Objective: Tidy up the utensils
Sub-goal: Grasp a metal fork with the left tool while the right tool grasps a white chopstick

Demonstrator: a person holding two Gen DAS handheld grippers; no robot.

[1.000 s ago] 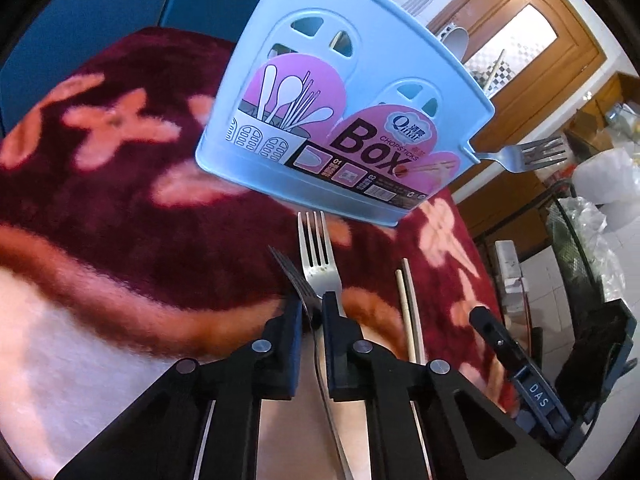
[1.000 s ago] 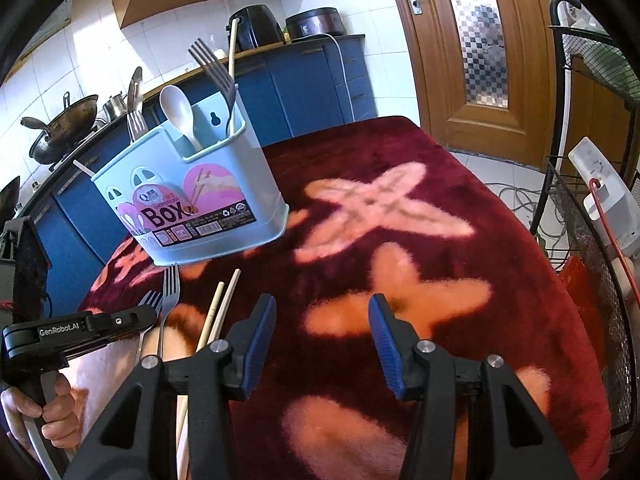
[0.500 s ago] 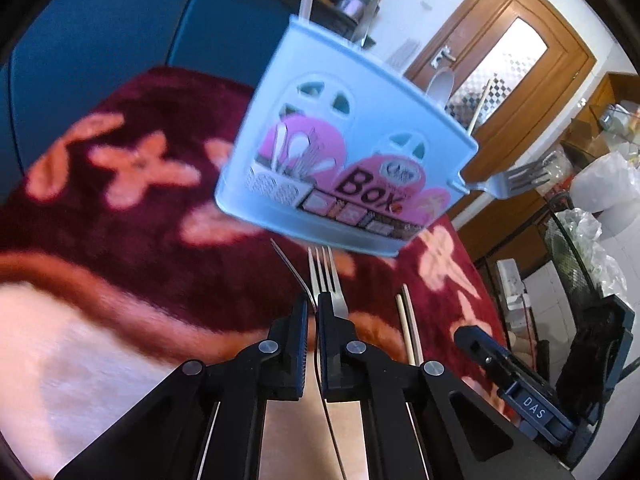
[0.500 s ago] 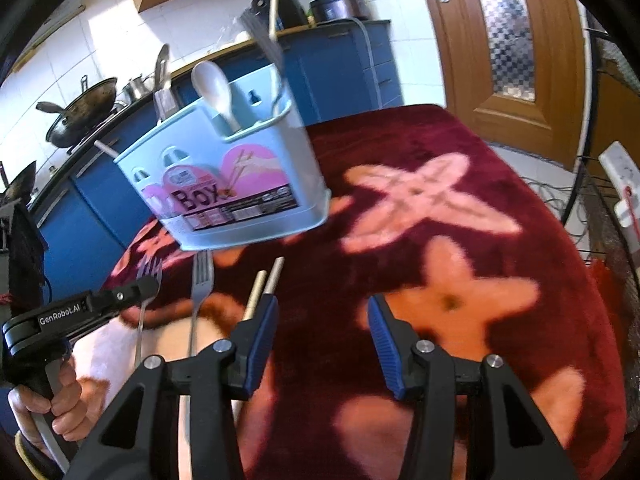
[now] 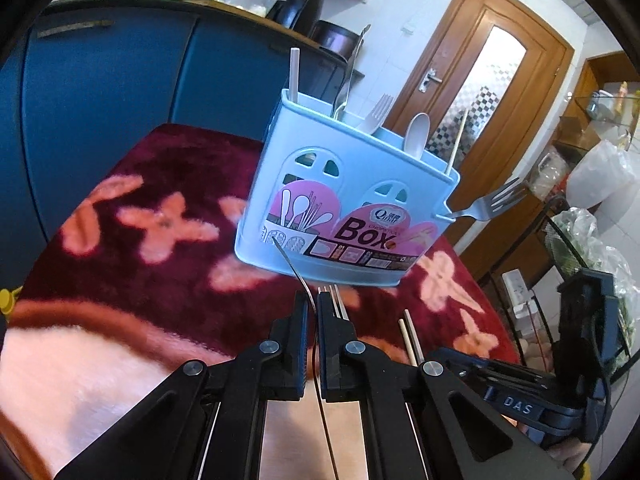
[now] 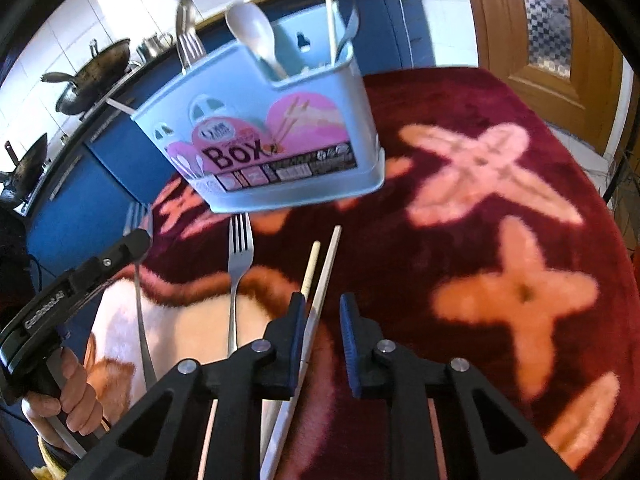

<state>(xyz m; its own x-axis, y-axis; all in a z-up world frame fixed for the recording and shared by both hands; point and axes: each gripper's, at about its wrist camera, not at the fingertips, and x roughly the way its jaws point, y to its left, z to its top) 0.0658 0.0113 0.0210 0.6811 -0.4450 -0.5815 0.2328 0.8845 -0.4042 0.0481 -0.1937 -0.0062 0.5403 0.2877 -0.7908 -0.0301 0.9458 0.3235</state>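
A light blue utensil box (image 5: 352, 200) (image 6: 272, 152) stands on the red flowered blanket (image 6: 500, 240) and holds a white spoon (image 6: 252, 32), forks and a chopstick. My left gripper (image 5: 313, 312) is shut on a fork (image 5: 290, 264), seen edge-on and raised off the blanket, its tines toward the box front. A second fork (image 6: 240, 256) lies flat in front of the box. Beside it lie two chopsticks (image 6: 326, 264). My right gripper (image 6: 322, 320) hangs over them with its jaws closing. One chopstick runs between the jaws beside the left pad, and no pad presses on it.
Blue kitchen cabinets (image 5: 100, 92) stand behind the table, with woks (image 6: 92, 76) and pots on the counter. A wooden door (image 5: 480, 100) is at the back right. A wire rack with plastic bags (image 5: 592, 248) stands off the table's right edge.
My left gripper has risen with the fork, which now hangs clear of the blanket. My right gripper has moved left over the chopsticks, and its jaws have narrowed around one.
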